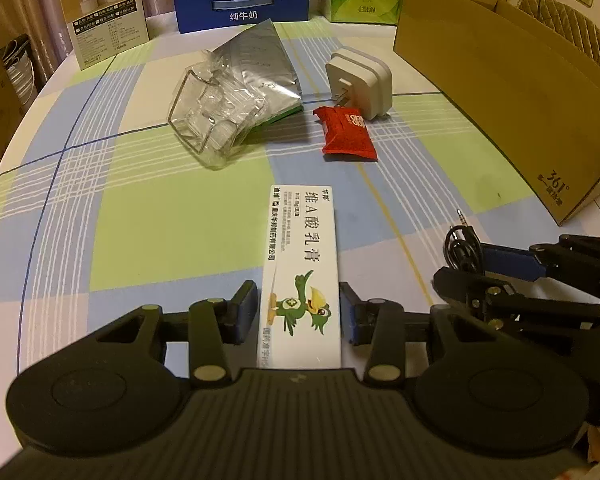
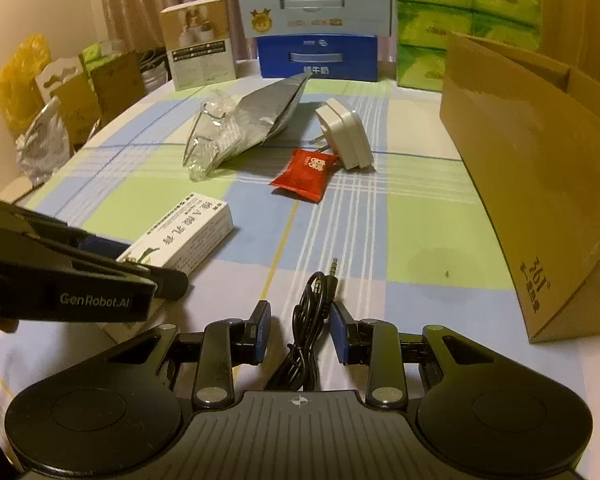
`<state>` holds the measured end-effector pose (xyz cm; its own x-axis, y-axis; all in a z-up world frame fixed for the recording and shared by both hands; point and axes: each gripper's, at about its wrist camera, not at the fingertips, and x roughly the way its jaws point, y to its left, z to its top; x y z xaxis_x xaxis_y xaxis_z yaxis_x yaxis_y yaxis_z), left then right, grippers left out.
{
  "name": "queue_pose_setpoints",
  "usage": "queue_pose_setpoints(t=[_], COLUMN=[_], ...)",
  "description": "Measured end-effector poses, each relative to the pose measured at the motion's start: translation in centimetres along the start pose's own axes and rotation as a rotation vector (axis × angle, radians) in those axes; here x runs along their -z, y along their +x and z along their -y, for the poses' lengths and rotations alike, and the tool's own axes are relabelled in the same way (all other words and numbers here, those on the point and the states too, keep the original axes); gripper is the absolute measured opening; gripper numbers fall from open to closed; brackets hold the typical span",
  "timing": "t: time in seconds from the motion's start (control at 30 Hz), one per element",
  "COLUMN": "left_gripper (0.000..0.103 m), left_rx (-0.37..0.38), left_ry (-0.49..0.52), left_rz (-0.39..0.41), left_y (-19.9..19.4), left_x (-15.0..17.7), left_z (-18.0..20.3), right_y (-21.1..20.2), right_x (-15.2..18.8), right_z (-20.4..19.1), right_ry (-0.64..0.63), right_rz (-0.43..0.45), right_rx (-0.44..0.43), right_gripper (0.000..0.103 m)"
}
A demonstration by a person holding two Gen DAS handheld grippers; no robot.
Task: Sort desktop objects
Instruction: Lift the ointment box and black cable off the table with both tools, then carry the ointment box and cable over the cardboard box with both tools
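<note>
White ointment box (image 1: 300, 276) pinched in my left hand-held gripper (image 1: 300, 312); right hand-held gripper (image 2: 300, 330) straddles the black cable (image 2: 306, 320), spread, needs squeezing next.

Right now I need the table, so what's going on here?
A person is sorting clutter with two handheld grippers. The left gripper straddles a white ointment box; the right gripper straddles a coiled black audio cable, pads not touching it. A red sachet, charger, foil bag and cardboard box sit beyond.
</note>
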<state>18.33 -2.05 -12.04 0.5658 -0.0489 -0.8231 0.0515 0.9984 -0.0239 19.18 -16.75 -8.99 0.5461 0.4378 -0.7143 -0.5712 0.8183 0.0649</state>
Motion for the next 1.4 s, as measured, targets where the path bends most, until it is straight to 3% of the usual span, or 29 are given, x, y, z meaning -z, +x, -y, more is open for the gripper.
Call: queue_pose_setpoints(t=[0.17, 0.23, 0.33, 0.7, 0.77, 0.93, 1.4], left_gripper=[0.038, 0.038, 0.038, 0.038, 0.033, 0.033, 0.033], left_rx=[0.007, 0.006, 0.010, -0.001, -0.002, -0.008, -0.015], left_ry=[-0.004, -0.003, -0.002, 0.021, 0.020, 0.018, 0.015], left_rz=[0.001, 0.001, 0.000, 0.001, 0.001, -0.001, 0.041], left_y=[0.0, -0.1, -0.1, 0.1, 0.1, -0.3, -4.8], left_x=[0.0, 0.0, 0.0, 0.0, 0.0, 0.0, -0.5], left_z=[-0.1, -0.1, -0.1, 0.2, 0.2, 0.2, 1.3], right_y=[0.1, 0.1, 0.1, -0.1, -0.1, -0.4, -4.9], right_x=[0.1, 0.1, 0.1, 0.2, 0.2, 0.2, -1.6], right_z=[-0.2, -0.1, -0.1, -0.1, -0.1, 0.0, 1.3], right_ry=[-0.011, -0.006, -0.001, -0.002, 0.003, 0.009, 0.069], right_rz=[-0.001, 0.000, -0.001, 0.000, 0.001, 0.006, 0.092], right_rx=[0.007, 0.012, 0.014, 0.010, 0.007, 0.003, 0.006], right_gripper=[0.027, 0.015, 0.014, 0.012, 0.011, 0.011, 0.011])
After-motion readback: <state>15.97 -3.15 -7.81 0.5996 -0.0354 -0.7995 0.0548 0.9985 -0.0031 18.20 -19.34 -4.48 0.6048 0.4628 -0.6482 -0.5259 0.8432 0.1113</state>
